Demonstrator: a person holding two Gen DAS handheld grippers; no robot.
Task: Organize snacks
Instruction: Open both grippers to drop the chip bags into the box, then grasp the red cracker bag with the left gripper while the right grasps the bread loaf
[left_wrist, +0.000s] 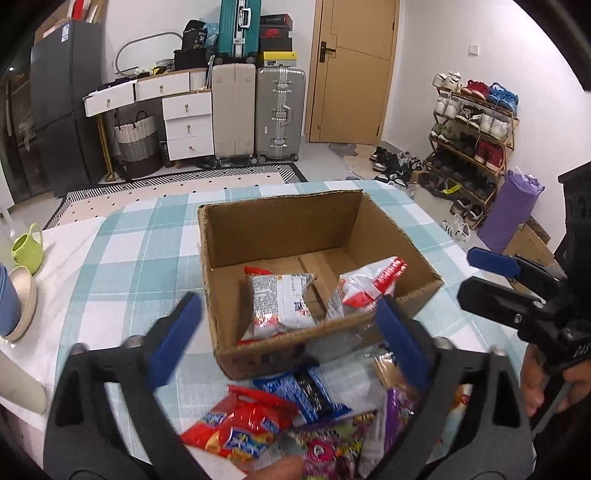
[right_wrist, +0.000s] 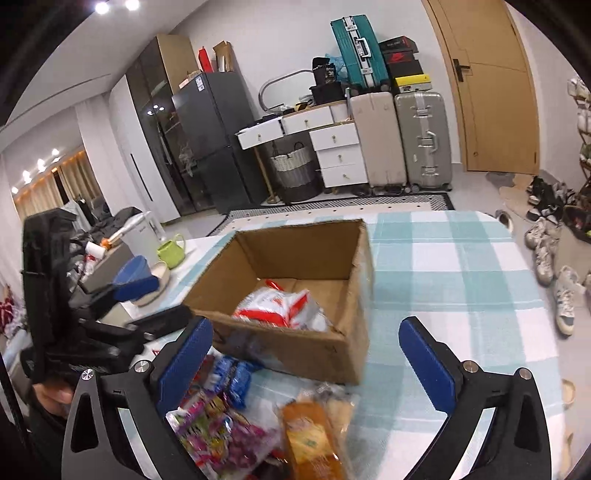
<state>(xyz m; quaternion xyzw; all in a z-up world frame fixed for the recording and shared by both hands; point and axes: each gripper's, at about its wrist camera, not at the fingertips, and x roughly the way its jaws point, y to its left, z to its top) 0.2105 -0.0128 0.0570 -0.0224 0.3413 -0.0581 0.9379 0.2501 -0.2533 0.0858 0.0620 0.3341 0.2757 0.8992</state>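
Table edge, far left: a green mug (left_wrist: 27, 249) stands on a white cloth beside a cream bowl (left_wrist: 24, 302).
Left gripper (left_wrist: 288, 334): held low over the near end of the table, its blue-padded fingers (left_wrist: 173, 338) spread wide with nothing between them; a pile of snacks shows through the gap.
Cardboard box (left_wrist: 277, 225): open-topped, sitting on a teal and white checked tablecloth (left_wrist: 147, 240), just beyond the left gripper.
Inside the box: two white and red snack bags, one (left_wrist: 279, 304) leaning near the middle, the other (left_wrist: 365, 286) tipped against the right wall.
Snack pile: loose on the cloth in front of the box, touching its near wall; a red packet (left_wrist: 240, 424) on the left, a blue packet (left_wrist: 310, 393) beside it, a pink and purple packet (left_wrist: 332, 450) nearer the camera, an orange packet (right_wrist: 314, 439) on the right.
Right gripper (right_wrist: 314, 358): jaws wide apart, holding nothing, poised above the pile with the box's near corner ahead; from the left wrist camera it appears at the right edge, gripped by a hand (left_wrist: 543, 387).
Background: grey and beige suitcases (left_wrist: 258, 114) stand against the far wall, a wooden door (left_wrist: 354, 70) to their right, then a shoe rack (left_wrist: 472, 129).
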